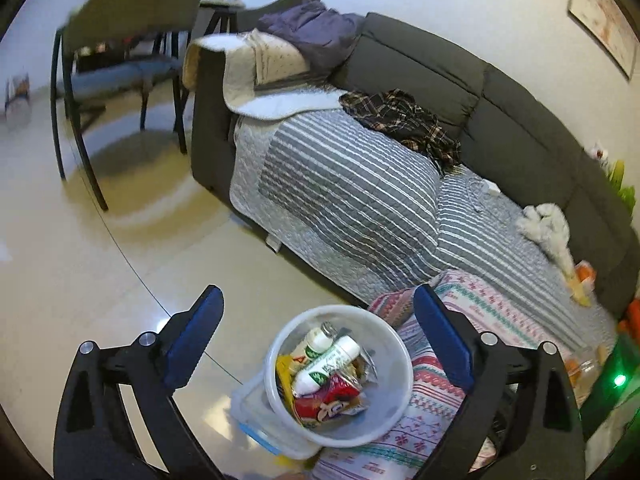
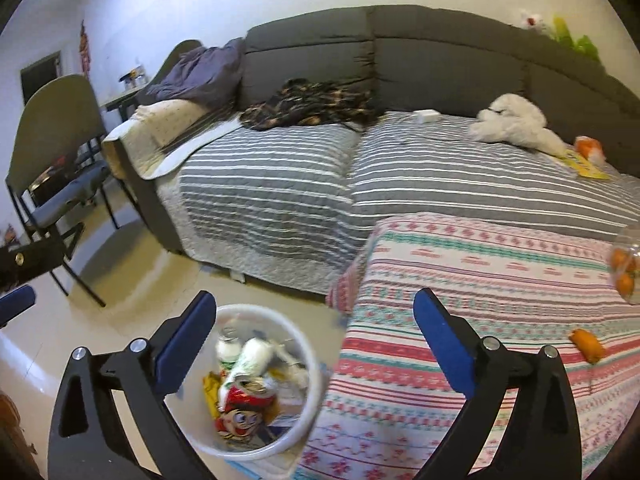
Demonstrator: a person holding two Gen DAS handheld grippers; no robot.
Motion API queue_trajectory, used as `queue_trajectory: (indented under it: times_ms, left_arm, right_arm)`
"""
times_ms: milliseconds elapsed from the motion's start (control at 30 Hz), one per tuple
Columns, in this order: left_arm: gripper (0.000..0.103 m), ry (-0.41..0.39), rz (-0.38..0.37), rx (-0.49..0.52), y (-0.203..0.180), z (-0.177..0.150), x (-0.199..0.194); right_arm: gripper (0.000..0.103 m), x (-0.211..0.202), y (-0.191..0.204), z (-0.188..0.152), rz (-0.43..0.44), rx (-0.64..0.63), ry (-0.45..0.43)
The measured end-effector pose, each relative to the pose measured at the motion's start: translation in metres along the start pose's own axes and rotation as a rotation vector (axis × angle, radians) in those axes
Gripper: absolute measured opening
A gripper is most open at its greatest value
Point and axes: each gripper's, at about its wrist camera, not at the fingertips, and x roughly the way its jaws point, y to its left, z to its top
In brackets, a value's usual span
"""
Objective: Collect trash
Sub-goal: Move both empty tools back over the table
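Observation:
A white round bin (image 1: 394,408) stands on the floor beside a table with a patterned cloth (image 1: 432,392). It holds two white bottles (image 1: 332,364), a red can (image 1: 340,392) and yellow wrappers. My left gripper (image 1: 316,320) hangs above the bin with its blue-padded jaws wide apart and nothing between them. The right wrist view shows the same bin (image 2: 312,408) at lower left, with a bottle (image 2: 254,356) and the red can (image 2: 244,404) inside. My right gripper (image 2: 310,320) is open and empty above the bin's edge and the cloth (image 2: 480,280).
A grey sofa (image 2: 440,56) with a striped cover carries a plaid garment (image 2: 312,104), a white plush toy (image 2: 516,120) and a yellow item (image 2: 586,166). An orange scrap (image 2: 588,344) and bagged oranges (image 2: 626,272) lie on the cloth. A chair (image 1: 132,12) stands at left.

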Motion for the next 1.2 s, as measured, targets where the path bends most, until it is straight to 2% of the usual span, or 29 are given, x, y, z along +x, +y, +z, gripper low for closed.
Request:
queue_trajectory:
  times_ms: [133,233,600,867,1200]
  left_arm:
    - [0.096,-0.042,0.085,0.050,-0.019,-0.009,-0.004]
    - [0.096,-0.043,0.115,0.088,-0.035,-0.015,-0.002]
    - [0.096,0.004,0.054,0.223,-0.114,-0.051,0.006]
    - [0.096,0.013,0.021,0.336,-0.175,-0.089,0.010]
    - [0.096,0.044,-0.037,0.430,-0.238,-0.133,0.014]
  right_arm:
    - [0.096,-0.008,-0.023,0.002,-0.043,0.030,-0.002]
    - [0.096,-0.015,-0.041,0.003,-0.074,0.046,-0.009]
    - [0.096,-0.046,-0.116,-0.003,-0.188,0.087,-0.040]
    - [0.096,-0.067,-0.179,-0.014,-0.262,0.142,-0.033]
    - [0.096,-0.092,-0.245,-0.031,-0.324,0.216,-0.017]
